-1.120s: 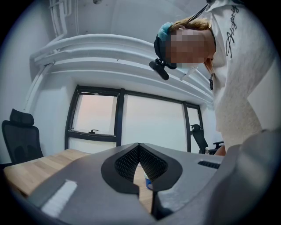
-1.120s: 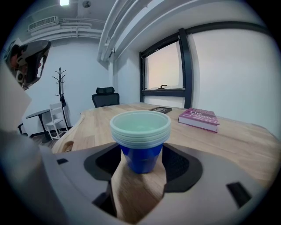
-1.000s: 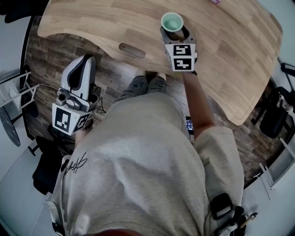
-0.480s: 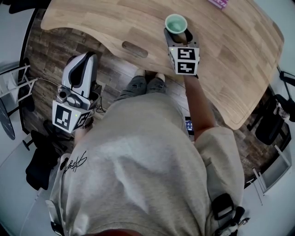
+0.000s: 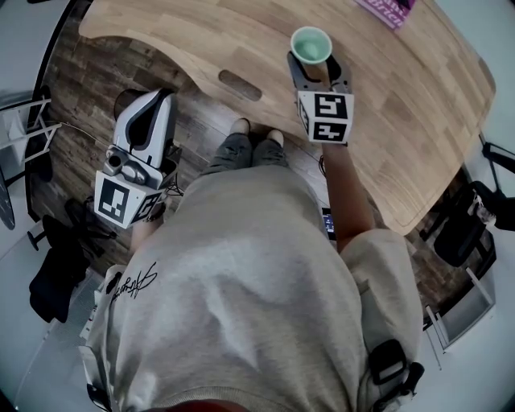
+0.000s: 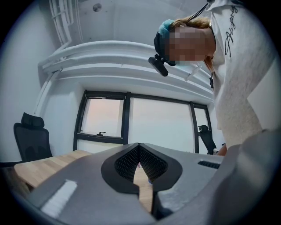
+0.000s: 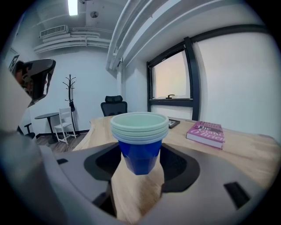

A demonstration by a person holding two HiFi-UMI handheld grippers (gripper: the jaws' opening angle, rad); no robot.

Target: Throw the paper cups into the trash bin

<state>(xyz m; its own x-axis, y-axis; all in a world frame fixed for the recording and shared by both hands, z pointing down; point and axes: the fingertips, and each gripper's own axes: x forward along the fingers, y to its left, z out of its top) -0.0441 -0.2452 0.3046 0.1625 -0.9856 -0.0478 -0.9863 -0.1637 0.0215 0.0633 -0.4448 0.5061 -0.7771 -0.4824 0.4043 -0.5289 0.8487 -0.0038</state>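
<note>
A wooden table [image 5: 418,88] fills the head view's top. At 12 o'clock the right gripper [image 5: 314,68] reaches over it, while the left gripper [image 5: 149,109] hangs at 9 o'clock above the floor. In the left gripper view, the jaws meet on nothing. In the right gripper view, the jaws clamp a stack of paper cups [image 7: 139,140], with a pink book [image 7: 206,134] at 3 o'clock.

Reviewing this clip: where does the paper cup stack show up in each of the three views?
Head view: the paper cup stack is at top centre, between the jaws of the right hand-held gripper.
Right gripper view: dead centre, gripped between the jaws.
Left gripper view: not made out; the left hand-held gripper is shut and empty.
Shared landmark: the pink book, right of the cups in both.
</note>
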